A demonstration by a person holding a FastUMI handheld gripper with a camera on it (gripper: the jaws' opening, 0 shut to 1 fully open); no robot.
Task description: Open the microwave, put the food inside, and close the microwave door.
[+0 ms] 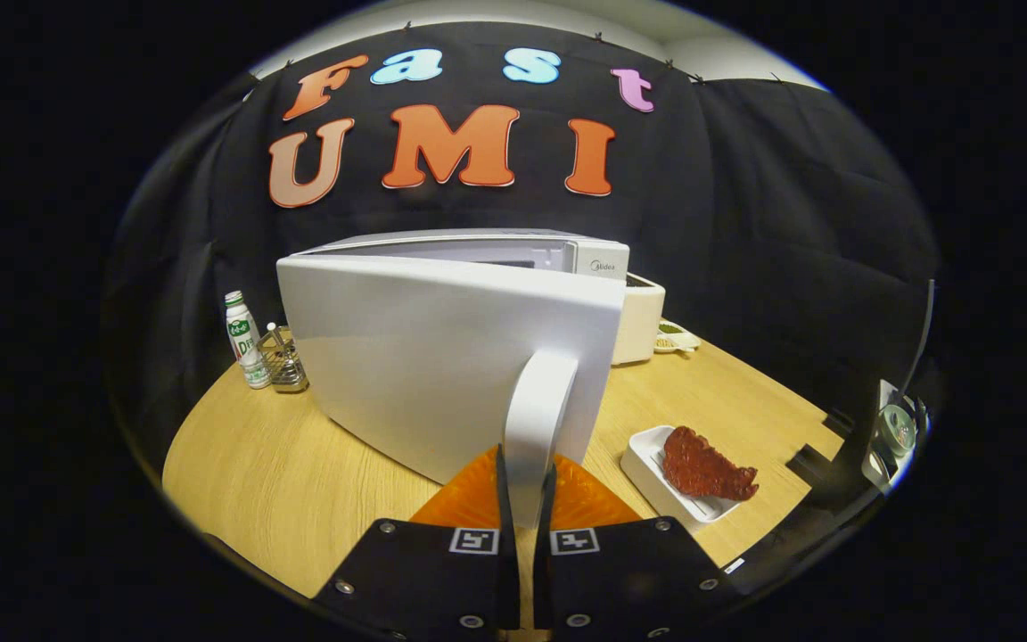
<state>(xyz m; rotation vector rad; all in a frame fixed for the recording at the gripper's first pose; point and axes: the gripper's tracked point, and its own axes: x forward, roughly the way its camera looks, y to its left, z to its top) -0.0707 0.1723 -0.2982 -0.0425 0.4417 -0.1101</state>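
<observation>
Black cloth forms the booth wall (pixel 790 223) behind a light wooden table (pixel 299 464) with a rounded front edge. On the table stands the white microwave (pixel 513 254), the largest object in the scene; its body sits toward the back, with the top panel visible above the door. The microwave door (pixel 424 357) is swung partly open, its white outer face turned toward the camera and its free edge nearest the gripper. A white vertical handle (pixel 538 419) runs down that free edge. The gripper (pixel 524 495) is clenched on this handle: the two fingers (pixel 500 481) stand on either side of the handle's lower end and both press against it. To the right of the microwave body, touching or just beside it, sits a cream-coloured appliance (pixel 640 316); its kind cannot be determined. Right of the fingers, near the table's front edge, lies a white rectangular tray (pixel 647 468) carrying the food (pixel 701 465), a flat dark-red piece that overhangs the tray's right rim. The tray is outside the microwave and well apart from the door. Left of the door, near the wall, stands a small white bottle (pixel 242 343) with a green label, and just beside it a small metal wire holder (pixel 286 361). Behind the cream appliance a small dish (pixel 678 337) is partly visible; its contents cannot be made out.
</observation>
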